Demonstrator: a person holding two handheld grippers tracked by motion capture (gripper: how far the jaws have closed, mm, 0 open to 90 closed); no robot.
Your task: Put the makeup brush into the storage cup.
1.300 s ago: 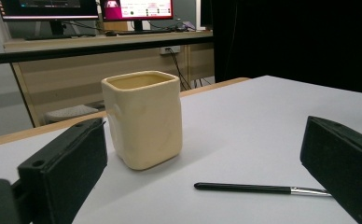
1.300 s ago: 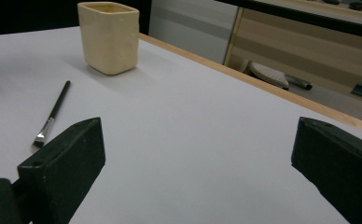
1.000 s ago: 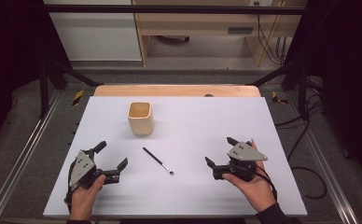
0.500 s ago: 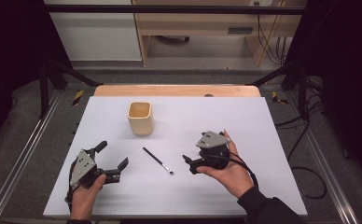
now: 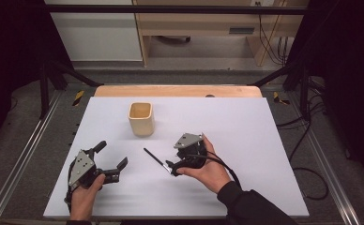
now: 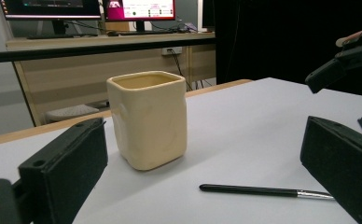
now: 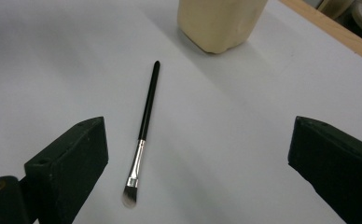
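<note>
Brush (image 7: 143,126) lies mid-table before my right gripper (image 5: 170,166) (jaws spread, empty); I centre them over its handle first.

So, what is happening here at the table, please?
A person holds a gripper in each hand over a white table. The right gripper is at the bristle end of a thin black brush that lies flat on the table; its jaws are open on either side of the brush and not closed on it. The left gripper is open too and holds nothing. A cream cup stands upright beyond the brush, apart from it.
</note>
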